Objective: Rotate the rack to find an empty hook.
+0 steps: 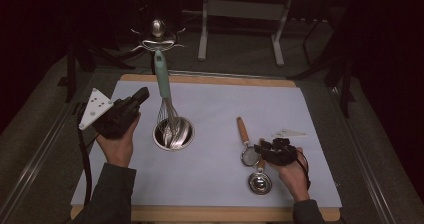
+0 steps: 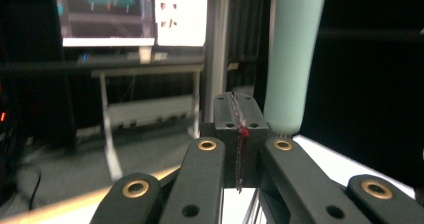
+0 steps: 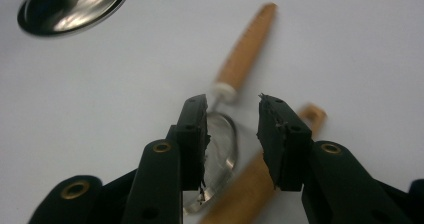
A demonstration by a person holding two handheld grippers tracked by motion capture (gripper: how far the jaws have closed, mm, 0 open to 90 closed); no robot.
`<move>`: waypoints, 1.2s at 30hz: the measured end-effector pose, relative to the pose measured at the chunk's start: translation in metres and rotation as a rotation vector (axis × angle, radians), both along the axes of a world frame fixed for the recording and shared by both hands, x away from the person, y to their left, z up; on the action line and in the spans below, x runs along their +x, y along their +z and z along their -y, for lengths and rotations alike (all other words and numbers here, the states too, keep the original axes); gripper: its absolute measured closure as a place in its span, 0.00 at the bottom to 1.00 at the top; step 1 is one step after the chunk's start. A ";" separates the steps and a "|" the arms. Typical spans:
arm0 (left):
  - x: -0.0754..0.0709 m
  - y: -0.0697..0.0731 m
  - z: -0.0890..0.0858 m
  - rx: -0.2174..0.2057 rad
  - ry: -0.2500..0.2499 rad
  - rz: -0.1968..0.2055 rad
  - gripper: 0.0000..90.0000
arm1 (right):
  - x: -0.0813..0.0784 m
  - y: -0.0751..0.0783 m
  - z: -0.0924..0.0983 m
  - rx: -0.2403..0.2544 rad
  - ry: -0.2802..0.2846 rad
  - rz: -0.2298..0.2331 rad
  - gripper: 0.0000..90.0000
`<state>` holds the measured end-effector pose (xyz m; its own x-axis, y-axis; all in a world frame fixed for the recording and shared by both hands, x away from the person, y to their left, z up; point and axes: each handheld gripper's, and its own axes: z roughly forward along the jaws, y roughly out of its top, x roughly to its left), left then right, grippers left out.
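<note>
A whisk with a teal handle (image 1: 161, 74) stands tilted in a small steel cup (image 1: 186, 143) left of the mat's middle. My left gripper (image 1: 142, 95) is held up beside it, to its left, shut with nothing between the jaws. In the left gripper view the shut gripper (image 2: 239, 109) has the teal handle (image 2: 292, 59) just behind it. My right gripper (image 1: 260, 146) is open low over a small strainer (image 1: 248, 155) with a wooden handle (image 1: 243, 130). In the right gripper view the open gripper (image 3: 232, 119) frames the strainer's ring (image 3: 225, 149), beside a second wooden handle (image 3: 250, 189).
A round steel scoop (image 1: 260, 182) lies near the front, under the right hand. The white mat (image 1: 215, 104) rests on a wooden board (image 1: 210, 79). A shiny metal object (image 1: 158, 34) sits beyond the far edge. A desk frame (image 1: 240, 9) and lit screens (image 2: 107, 14) stand behind.
</note>
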<state>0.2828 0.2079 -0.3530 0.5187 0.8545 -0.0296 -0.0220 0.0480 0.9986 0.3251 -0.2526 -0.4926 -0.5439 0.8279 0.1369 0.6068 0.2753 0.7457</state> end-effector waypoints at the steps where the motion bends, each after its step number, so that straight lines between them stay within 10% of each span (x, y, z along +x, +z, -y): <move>1: 0.000 0.004 0.001 -0.005 0.002 0.015 1.00 | -0.001 -0.004 0.005 0.015 -0.016 -0.007 0.70; 21: 0.015 0.064 0.004 -0.092 0.034 0.161 1.00 | -0.019 0.007 0.043 0.071 -0.129 0.060 0.69; 36: 0.026 0.070 -0.003 -0.110 0.102 0.133 1.00 | -0.015 0.006 0.036 0.061 -0.099 0.065 0.69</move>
